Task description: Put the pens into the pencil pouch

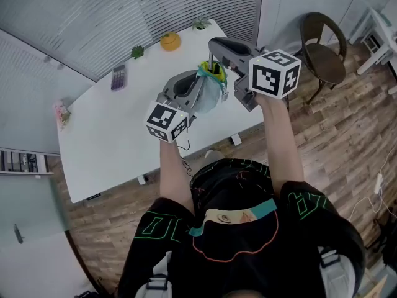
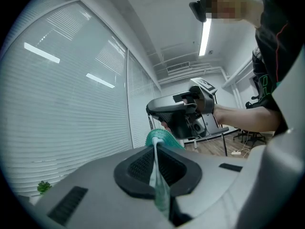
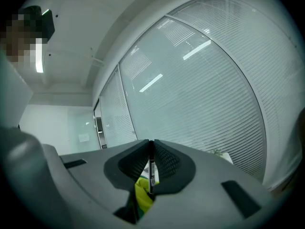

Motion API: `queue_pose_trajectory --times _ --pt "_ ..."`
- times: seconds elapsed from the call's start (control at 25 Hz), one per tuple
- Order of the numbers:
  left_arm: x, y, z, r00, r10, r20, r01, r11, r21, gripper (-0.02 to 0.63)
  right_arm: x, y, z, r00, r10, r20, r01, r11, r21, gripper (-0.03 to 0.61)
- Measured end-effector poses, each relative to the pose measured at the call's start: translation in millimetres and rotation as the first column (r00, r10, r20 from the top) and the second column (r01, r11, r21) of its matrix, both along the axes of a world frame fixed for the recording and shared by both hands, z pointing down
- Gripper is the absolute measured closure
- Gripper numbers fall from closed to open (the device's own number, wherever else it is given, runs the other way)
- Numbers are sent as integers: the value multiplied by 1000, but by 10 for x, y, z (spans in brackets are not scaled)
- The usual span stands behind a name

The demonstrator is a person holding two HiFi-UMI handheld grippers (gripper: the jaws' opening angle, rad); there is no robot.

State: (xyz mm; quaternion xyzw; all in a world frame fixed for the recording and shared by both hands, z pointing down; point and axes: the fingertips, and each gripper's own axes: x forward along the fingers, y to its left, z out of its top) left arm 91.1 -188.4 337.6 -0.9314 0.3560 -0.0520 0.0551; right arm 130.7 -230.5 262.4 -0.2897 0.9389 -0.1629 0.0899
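Left gripper [image 2: 156, 151] jaws pinch teal pouch [image 2: 167, 138]; right gripper [image 2: 167, 119] beyond.

On the white counter [image 1: 105, 141], toward its far edge: orange round thing [image 1: 170, 41], small green plant [image 1: 137, 52], dark calculator [image 1: 118, 77]. Pink item [image 1: 61, 112] at left edge. Brown chair [image 1: 322, 45] on wooden floor [image 1: 335, 141].

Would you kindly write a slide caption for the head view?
Above the white table, the left tongs pinch the teal pouch while the right tongs hold a pen at its mouth.
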Motion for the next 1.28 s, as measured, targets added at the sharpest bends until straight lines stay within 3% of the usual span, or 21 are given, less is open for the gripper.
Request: queue_pose_trajectory --times 0.4,0.68,0.84,1.0,1.28 --pt "27 9 -42 1000 -13 3 13 1000 25 609 -116 180 262 981 4 -191 0 1000 21 541" --pt "44 59 -84 1000 -20 1 20 999 39 609 -127 257 580 938 -19 -346 9 1000 -30 539" --pt "12 98 -64 1000 -25 4 25 999 35 609 -175 302 664 921 -30 -388 18 999 -35 537" --pt "-44 69 -44 999 -36 -13 36 999 24 609 -191 275 640 935 -20 -355 15 1000 -16 537" --pt "-75 37 -69 997 -67 -22 68 997 24 609 90 144 474 975 102 -199 -105 994 -3 538"
